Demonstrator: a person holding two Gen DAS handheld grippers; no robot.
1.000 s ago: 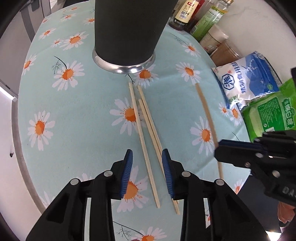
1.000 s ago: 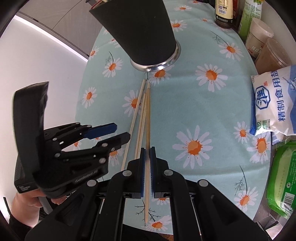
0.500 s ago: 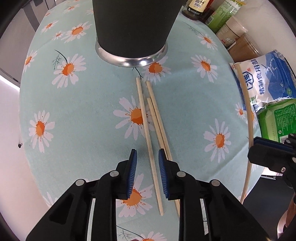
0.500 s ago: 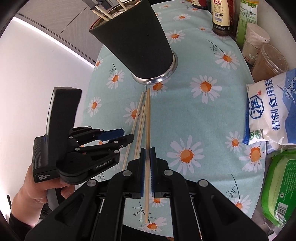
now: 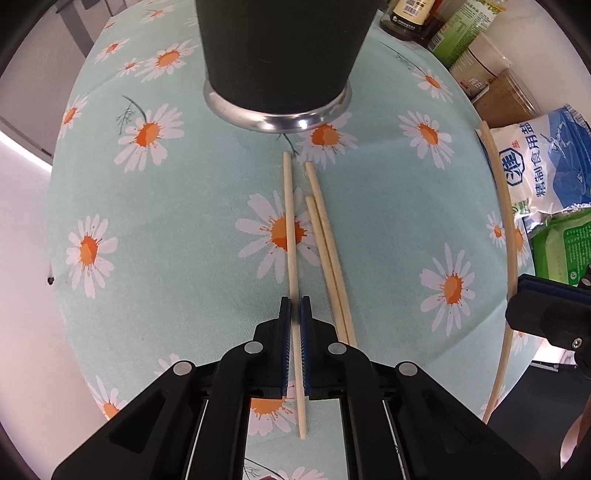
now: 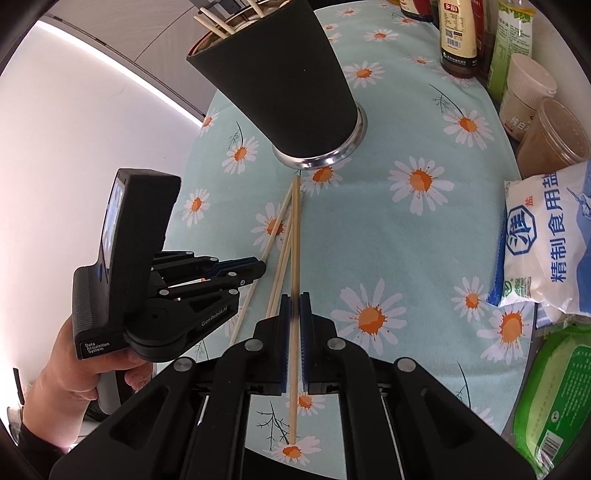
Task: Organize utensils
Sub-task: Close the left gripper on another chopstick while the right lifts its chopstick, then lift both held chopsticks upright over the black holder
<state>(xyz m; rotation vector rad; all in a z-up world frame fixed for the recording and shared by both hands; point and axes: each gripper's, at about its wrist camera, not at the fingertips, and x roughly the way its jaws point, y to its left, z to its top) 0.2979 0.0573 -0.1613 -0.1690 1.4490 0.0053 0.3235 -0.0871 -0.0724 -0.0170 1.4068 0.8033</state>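
Wooden chopsticks lie on a daisy-print tablecloth in front of a tall black utensil holder (image 5: 277, 55) with a steel base. My left gripper (image 5: 294, 306) is shut on one chopstick (image 5: 290, 221) that still rests on the cloth; two more chopsticks (image 5: 328, 251) lie just right of it. My right gripper (image 6: 294, 302) is shut on another chopstick (image 6: 294, 236) and holds it above the table, pointing at the holder (image 6: 280, 81), which has several sticks in it. The left gripper also shows in the right wrist view (image 6: 255, 267), and the right-held chopstick in the left wrist view (image 5: 504, 206).
A salt bag (image 6: 546, 236), a green packet (image 6: 554, 398), jars (image 6: 550, 136) and sauce bottles (image 6: 456, 33) stand along the right and back of the round table. The table edge (image 5: 70, 302) curves close on the left.
My left gripper has closed from open onto the leftmost chopstick. My right gripper has lifted its chopstick up off the table and back.
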